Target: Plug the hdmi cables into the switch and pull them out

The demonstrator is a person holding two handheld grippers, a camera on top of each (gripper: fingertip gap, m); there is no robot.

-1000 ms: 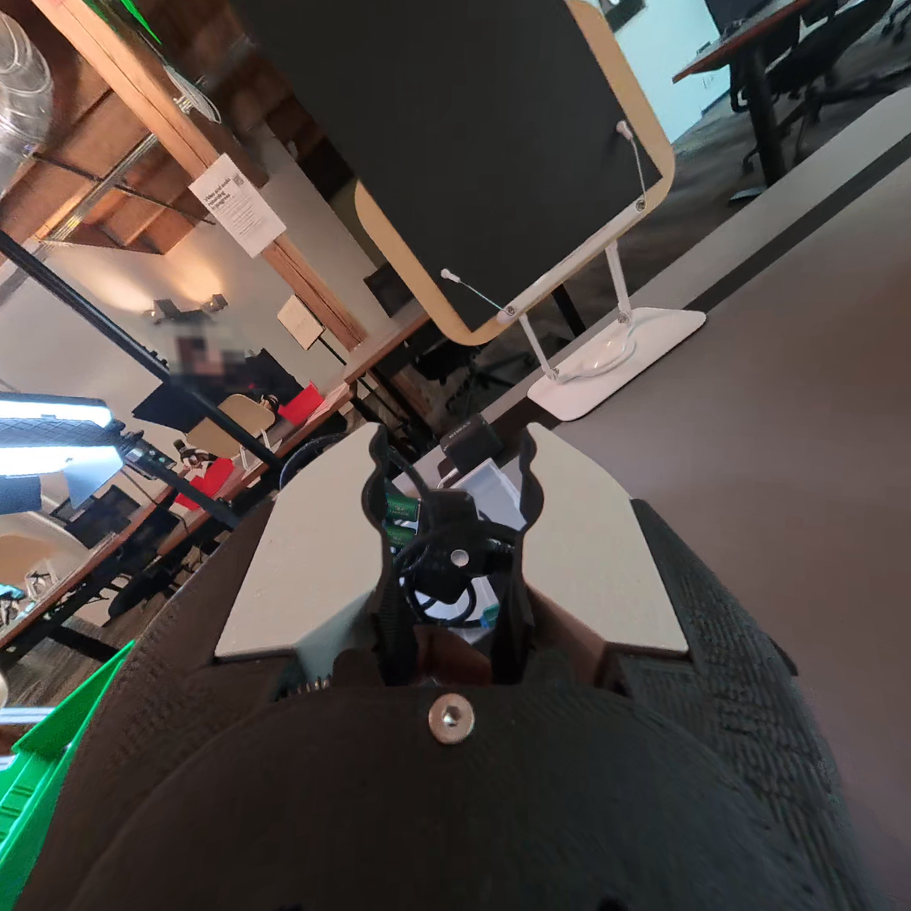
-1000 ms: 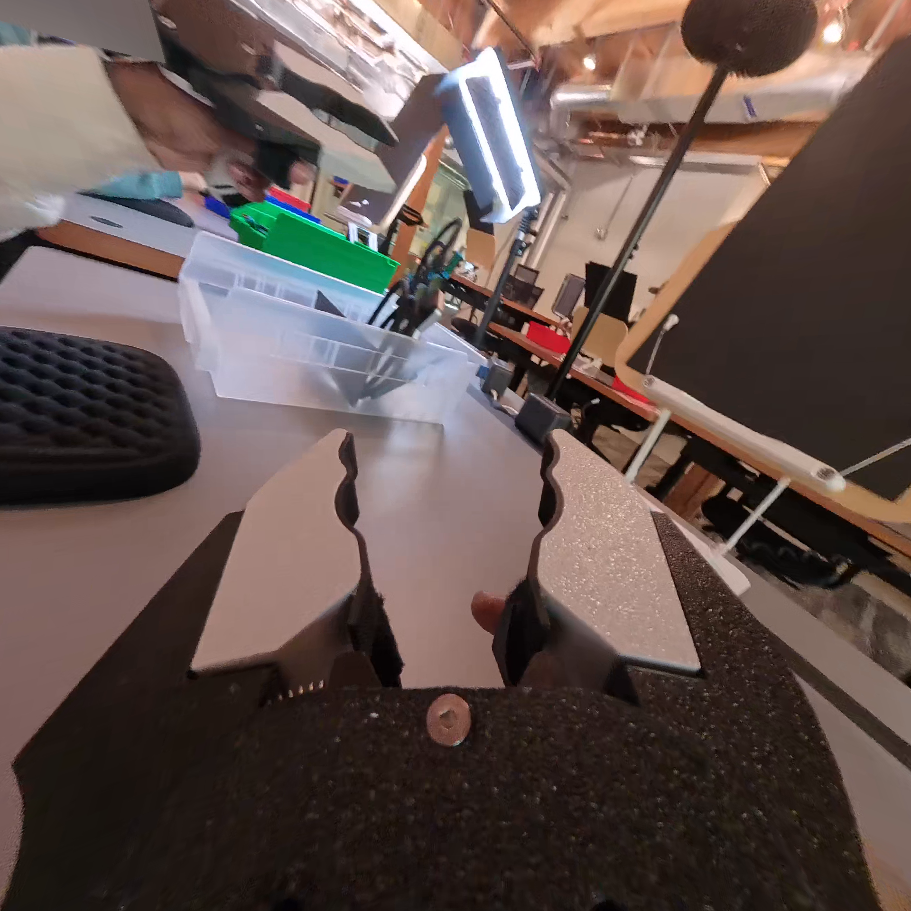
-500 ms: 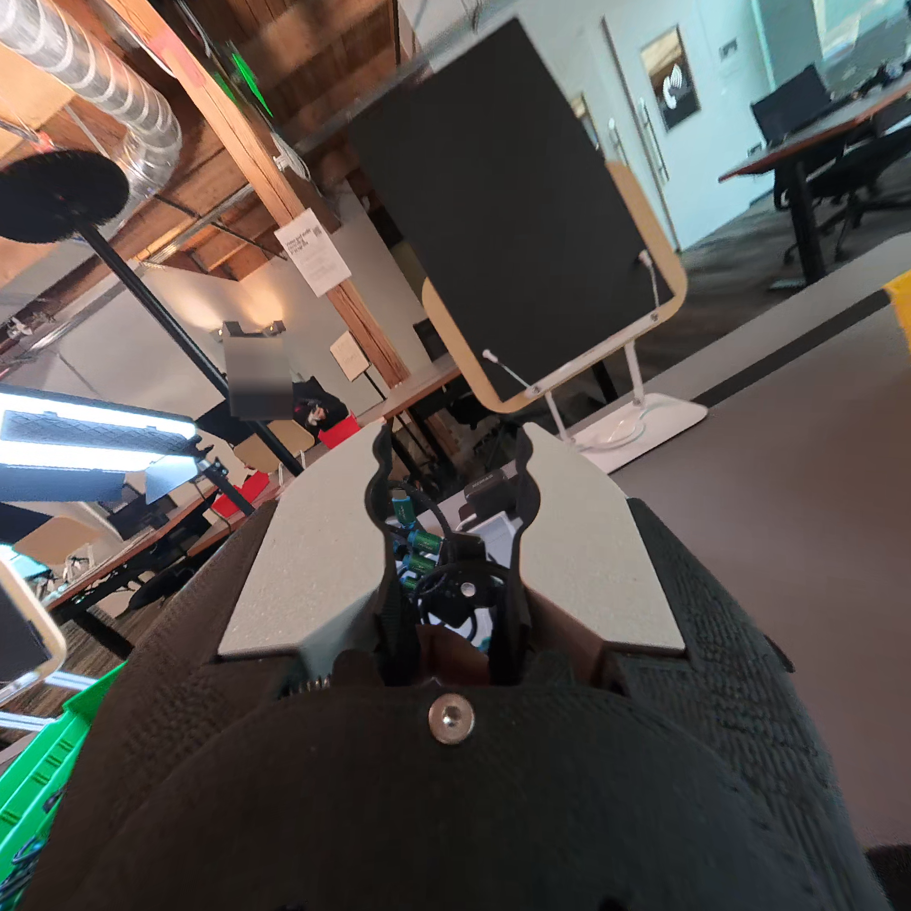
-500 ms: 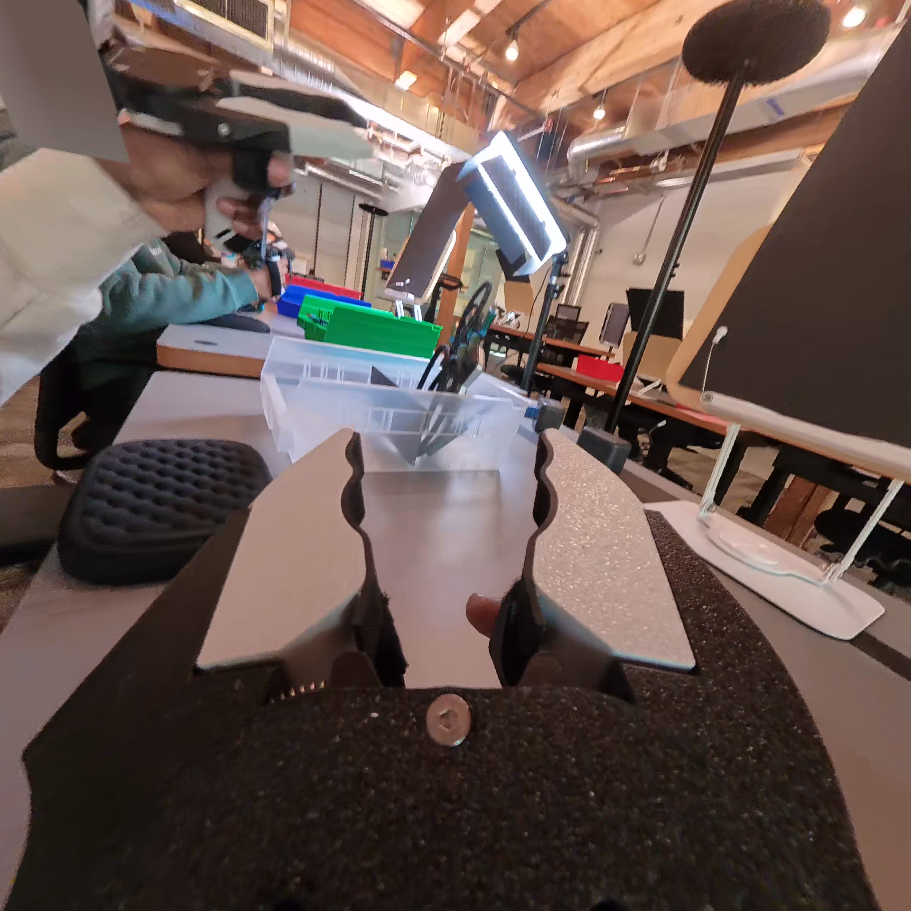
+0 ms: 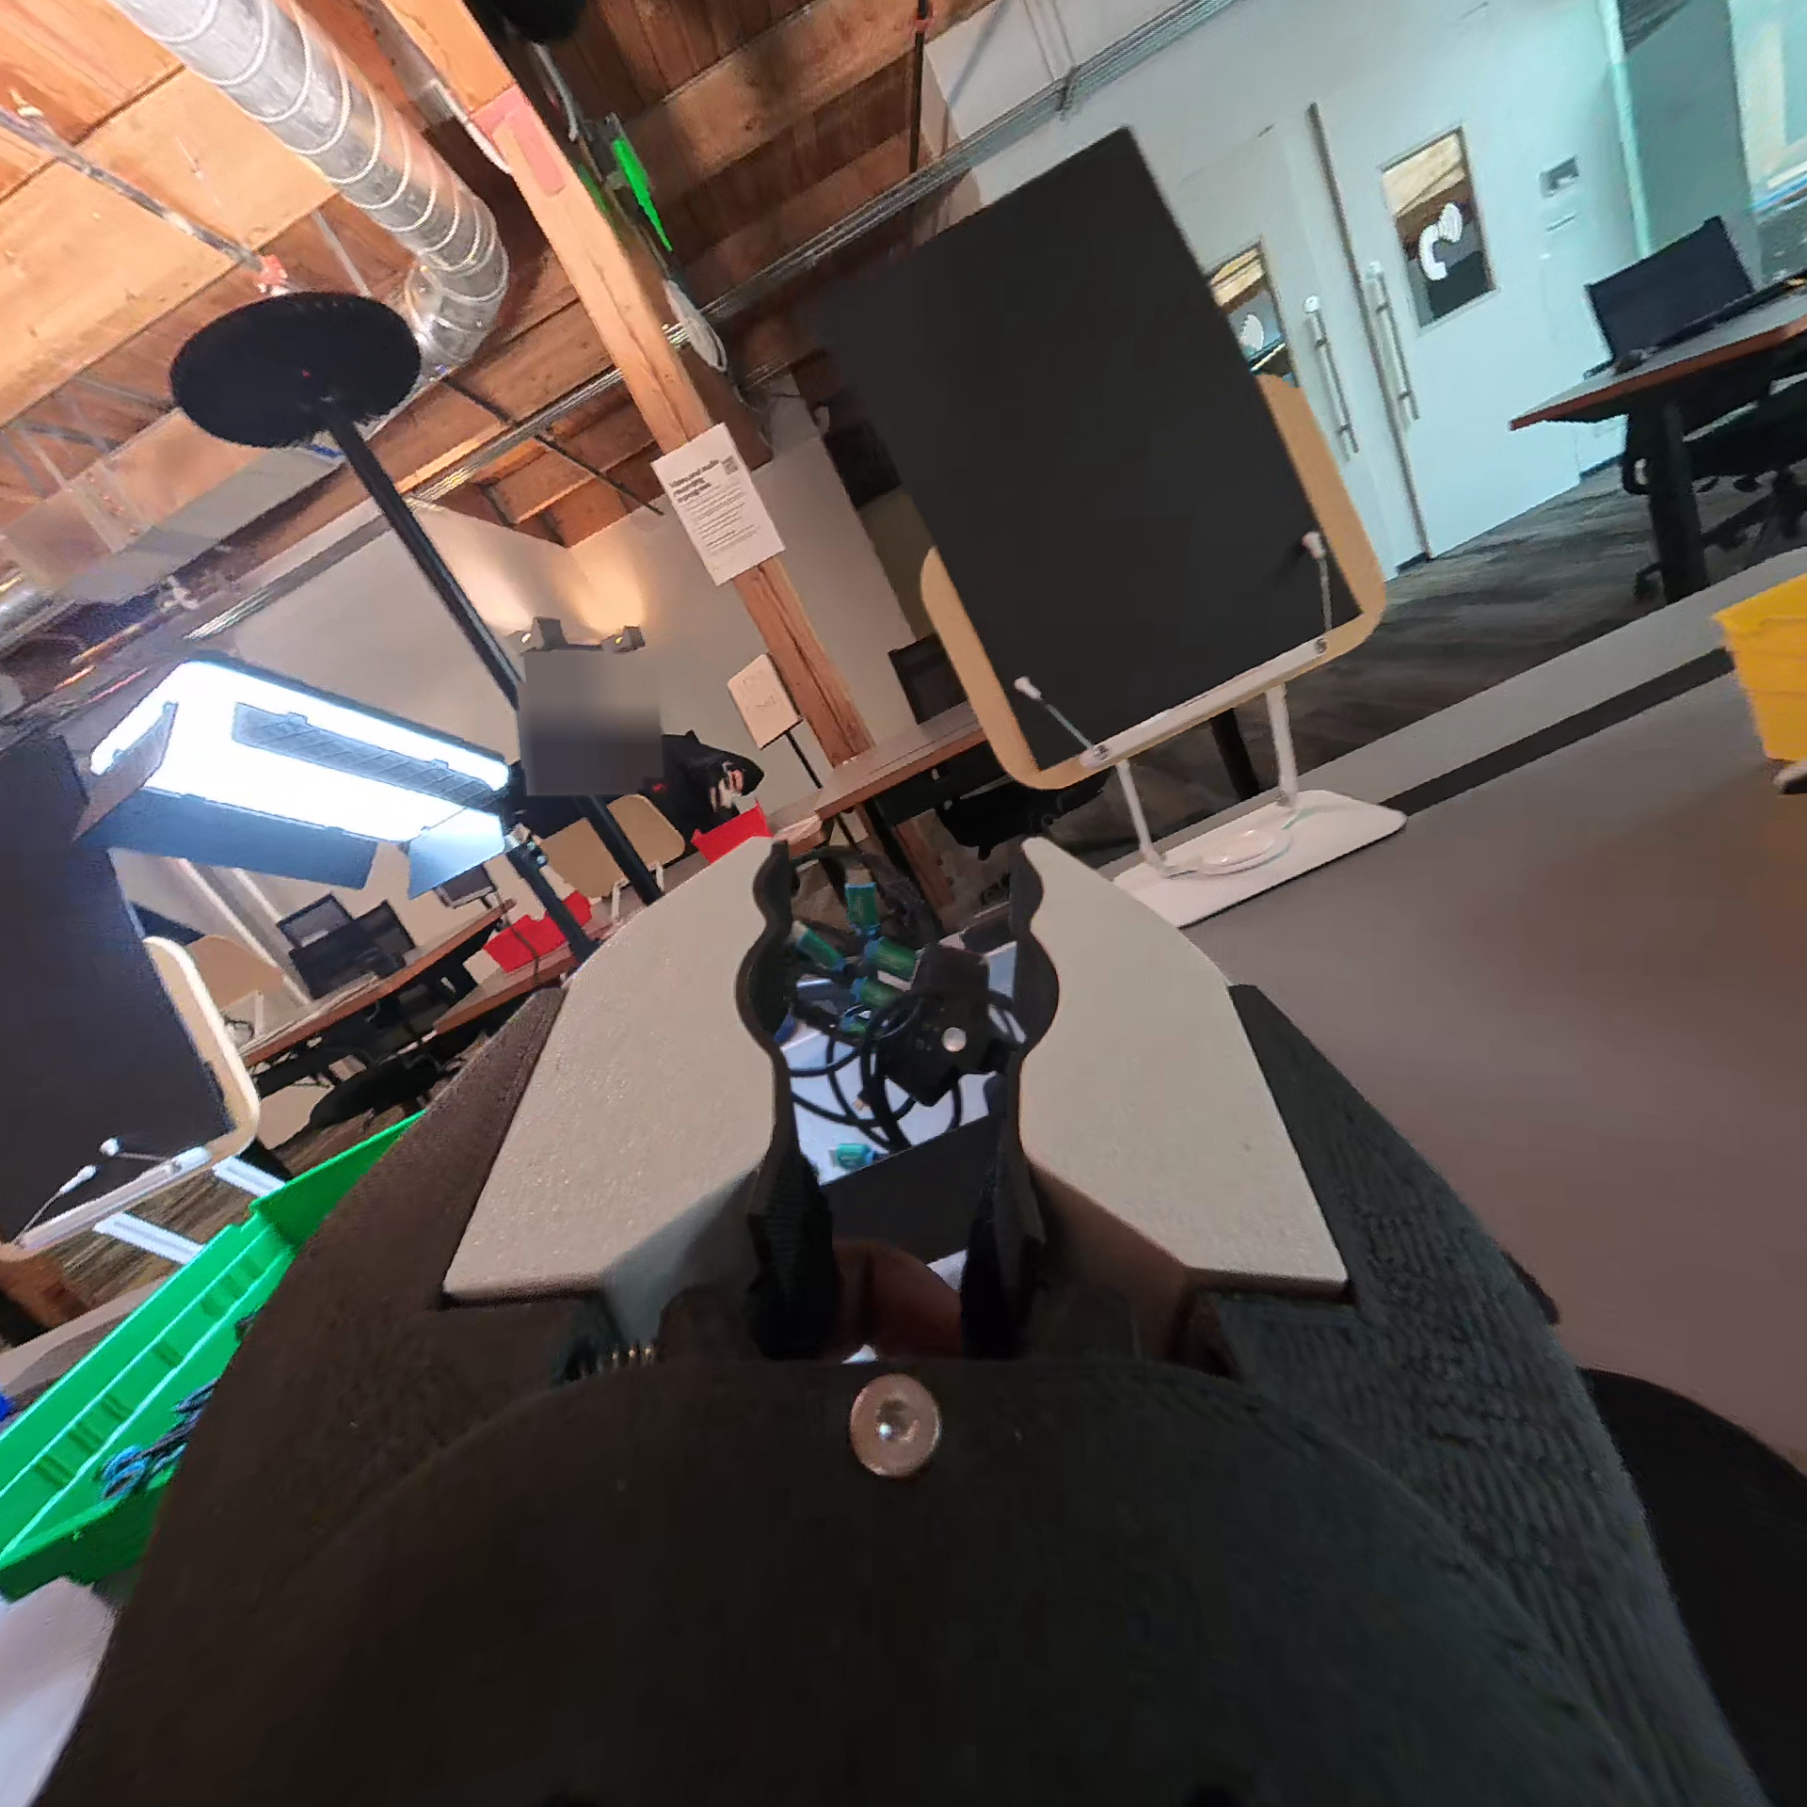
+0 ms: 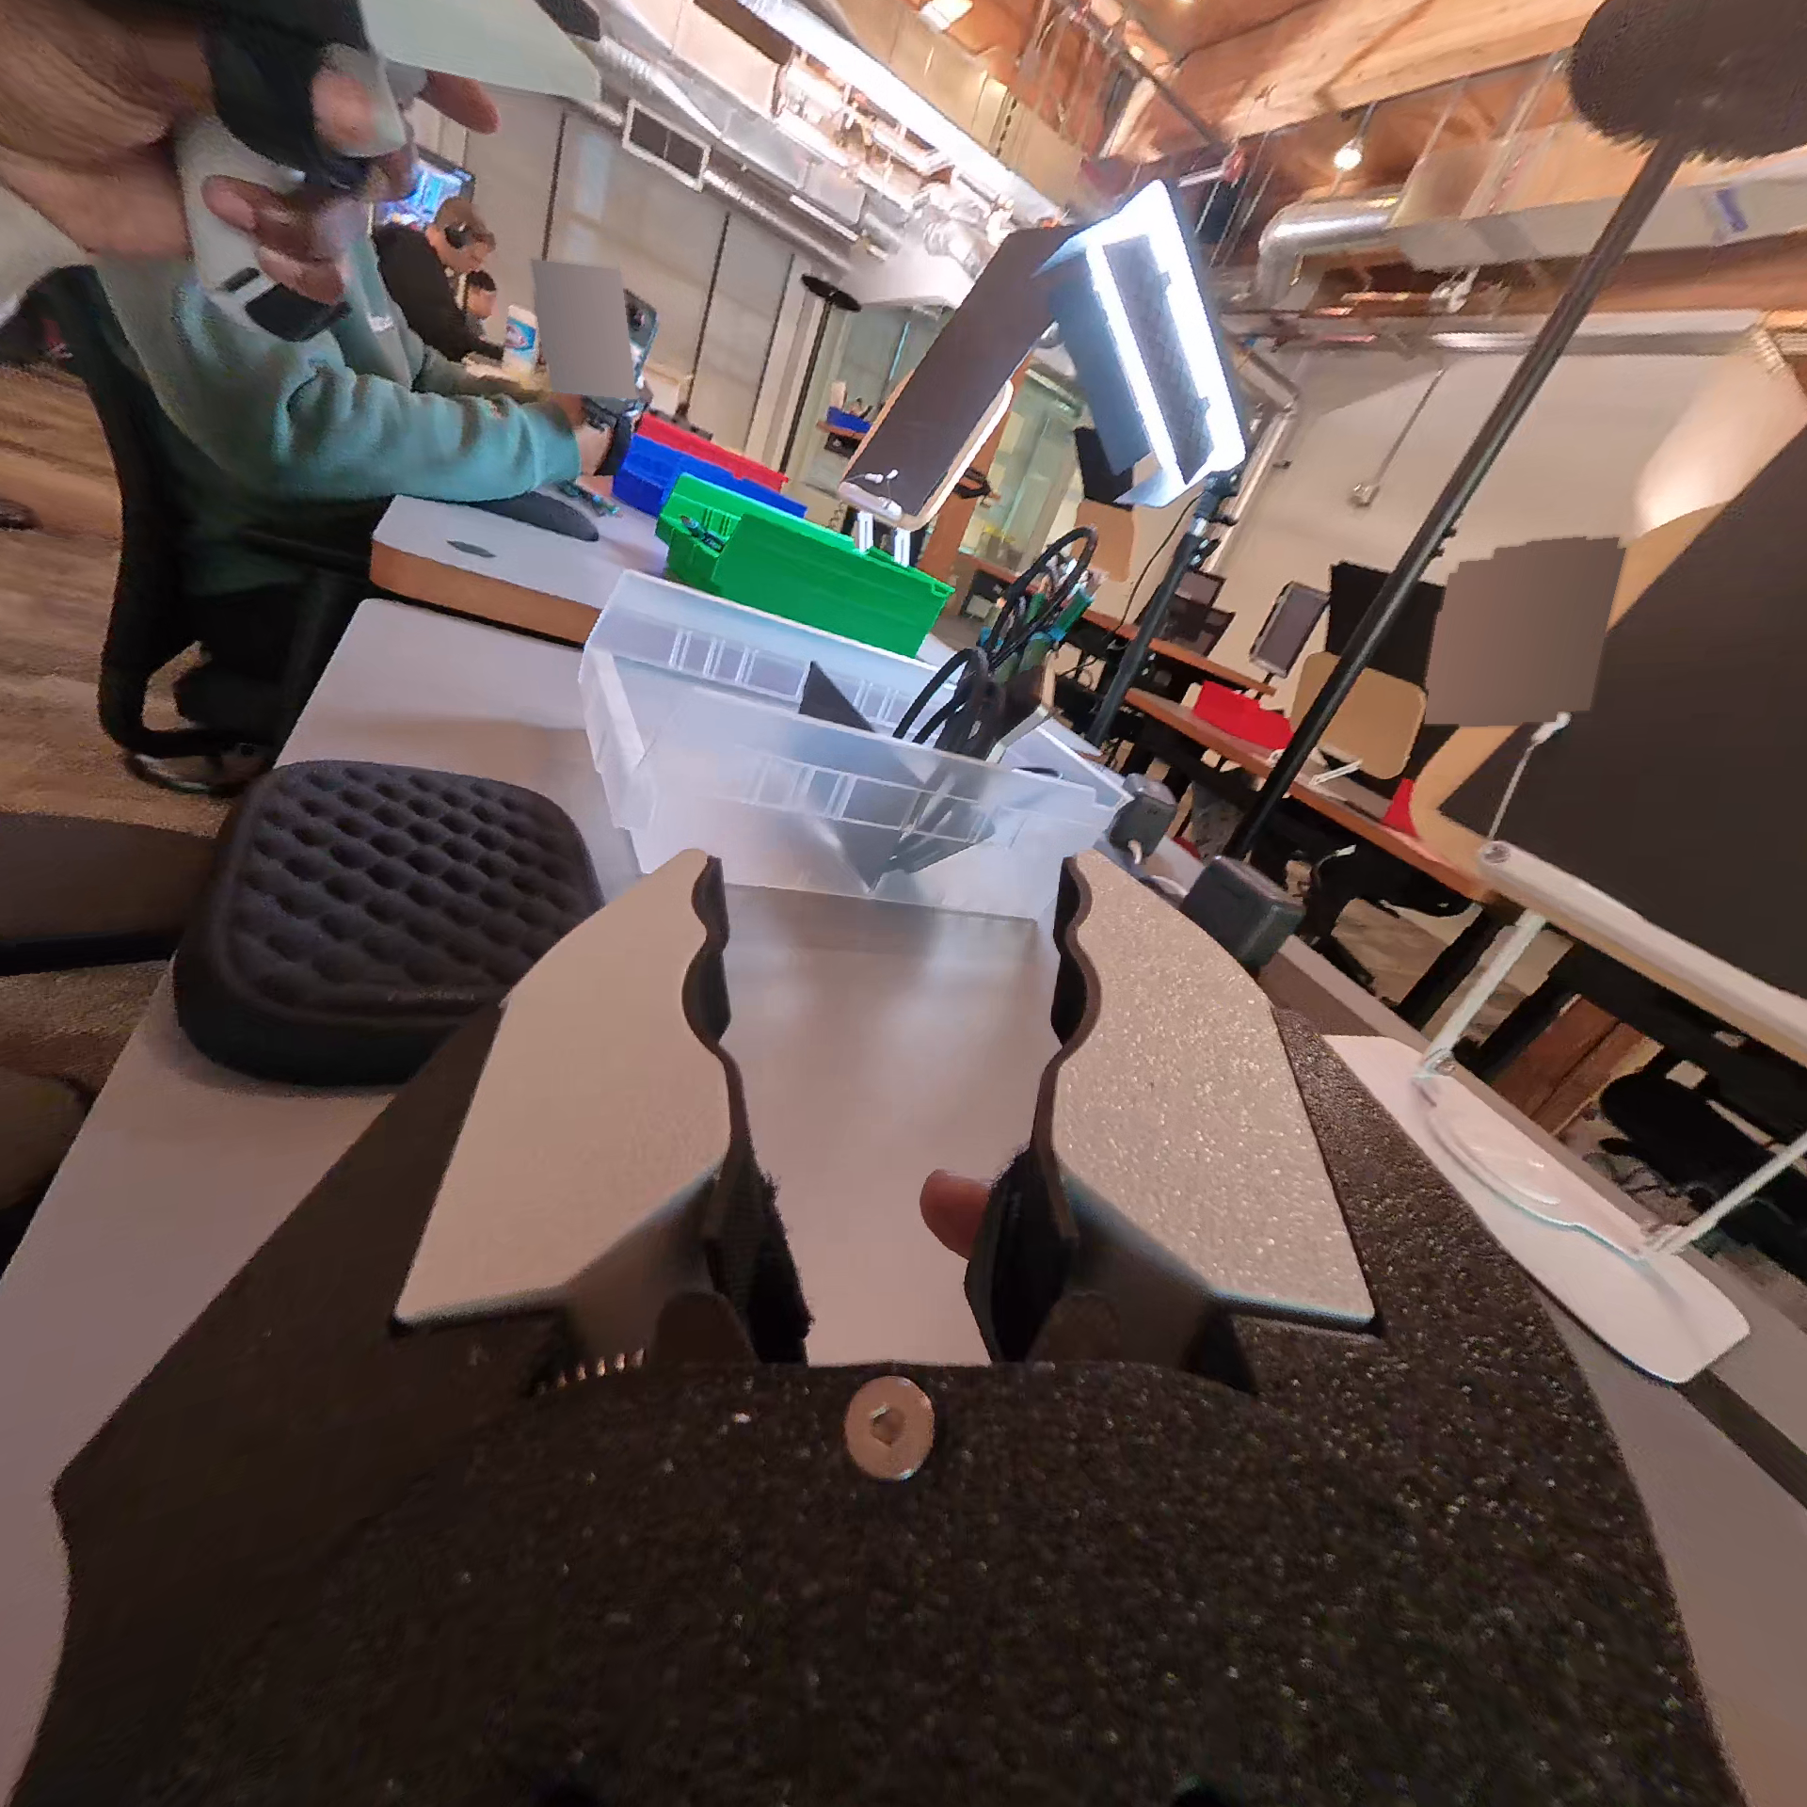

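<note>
Left wrist view first: my left gripper (image 5: 895, 900) has its jaws set narrow with nothing between them, and straight ahead through the gap I see the tangle of black HDMI cables (image 5: 885, 1017) with teal connector ends, lying in and over the clear bin (image 5: 821, 1061). A small black block with a screw sits among them; I take it for the switch (image 5: 939, 1032), though I cannot be sure. The cables lie ahead of the tips and a little below, not touching them. To do this step well I would descend square onto one plug body, not a loop of cord, so it can be lined up with a port. Left of the jaws is a green bin (image 5: 196, 1310); right of them the grey table (image 5: 1516, 978) runs bare to a black board on a white stand (image 5: 1105, 469), with a yellow bin (image 5: 1775, 675) at the far right edge. Right wrist view next: my right gripper (image 6: 890, 885) stands wide and empty above the table, and the clear bin (image 6: 743, 753) with the cables (image 6: 988, 684) sticking up out of it is straight ahead, well apart from the tips. A black padded cushion (image 6: 381, 909) lies to the left of the jaws, the board's stand to the right. Beyond are more worktables, coloured bins, a lit panel lamp and exposed wooden ceiling beams.
</note>
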